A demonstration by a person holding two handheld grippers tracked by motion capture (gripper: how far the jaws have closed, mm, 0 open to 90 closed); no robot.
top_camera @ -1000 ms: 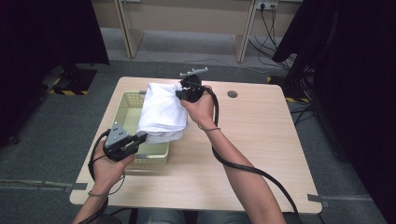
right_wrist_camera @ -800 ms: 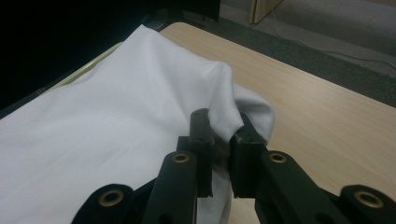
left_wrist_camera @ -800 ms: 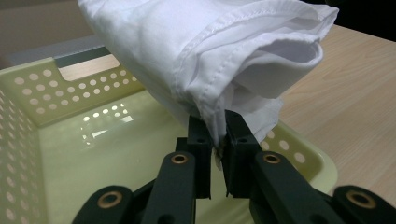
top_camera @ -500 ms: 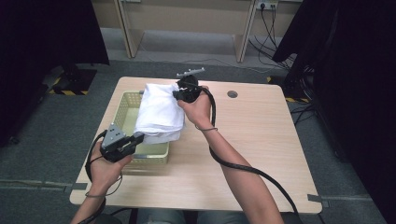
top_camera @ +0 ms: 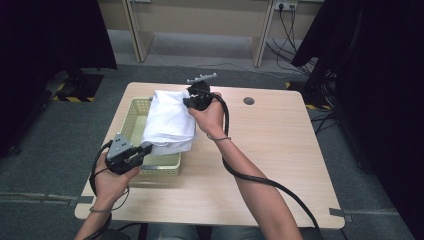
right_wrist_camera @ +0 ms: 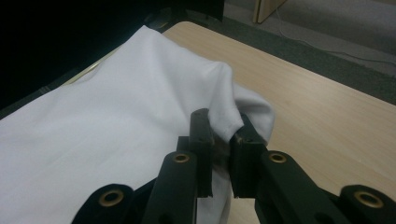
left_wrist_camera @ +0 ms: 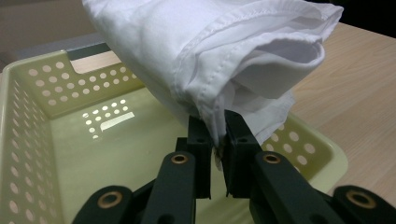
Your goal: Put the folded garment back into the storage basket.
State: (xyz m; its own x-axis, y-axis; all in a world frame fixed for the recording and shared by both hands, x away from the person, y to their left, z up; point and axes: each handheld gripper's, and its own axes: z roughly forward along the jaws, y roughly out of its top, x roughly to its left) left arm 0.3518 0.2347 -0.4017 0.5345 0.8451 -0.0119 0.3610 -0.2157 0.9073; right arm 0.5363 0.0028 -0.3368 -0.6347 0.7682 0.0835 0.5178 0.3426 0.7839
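Observation:
A folded white cloth [top_camera: 169,123] hangs stretched over a pale yellow perforated basket [top_camera: 129,119] on the left half of the table. My left gripper [top_camera: 145,149] is shut on the cloth's near hemmed edge [left_wrist_camera: 205,100], over the basket's front part. My right gripper [top_camera: 189,102] is shut on the cloth's far corner [right_wrist_camera: 224,109], raised above the basket's far right side. In the left gripper view the cloth [left_wrist_camera: 219,56] drapes above the basket's inside [left_wrist_camera: 93,135]. Both pairs of jaws stand close together with fabric pinched between them.
The basket sits on a light wooden table [top_camera: 270,150] with a round cable hole [top_camera: 248,101] near its back edge. Grey carpet and desk legs lie beyond. Black cables trail from both grippers along the person's forearms.
The right gripper has drifted slightly with the cloth's far corner; the left gripper has stayed where it was. Both grips hold.

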